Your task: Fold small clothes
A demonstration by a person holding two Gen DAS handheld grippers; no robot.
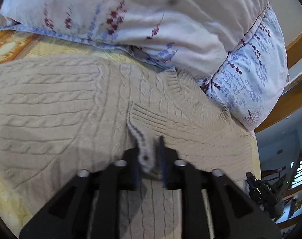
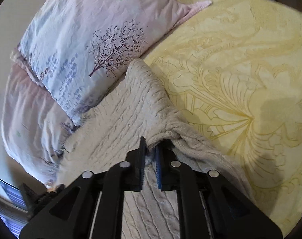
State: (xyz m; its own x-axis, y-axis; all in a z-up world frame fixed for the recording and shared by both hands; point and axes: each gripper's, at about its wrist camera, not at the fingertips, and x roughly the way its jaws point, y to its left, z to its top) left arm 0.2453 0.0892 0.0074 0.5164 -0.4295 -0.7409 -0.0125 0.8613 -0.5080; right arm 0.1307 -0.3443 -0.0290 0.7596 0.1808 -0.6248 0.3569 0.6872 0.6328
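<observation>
Count: one cream cable-knit sweater (image 1: pixel 51 103); two floral pillows (image 2: pixel 87 39), stacked far left; one yellow patterned bedspread (image 2: pixel 240 69); two black grippers (image 1: pixel 149 151), one per view.

A bed (image 2: pixel 240 63) carries everything here, spread with a pale yellow cover printed in darker yellow flower outlines. A cream cable-knit sweater (image 1: pixel 51 103) lies flat on it, its ribbed hem (image 1: pixel 177 83) toward the pillows and one edge bunched up into a ridge in the right wrist view. Two pillows (image 1: pixel 151 20) with purple tree and flower prints rest on the bed just beyond the sweater, the nearer one touching its edge. A wooden bed frame (image 1: pixel 298 39) shows behind the pillows.
</observation>
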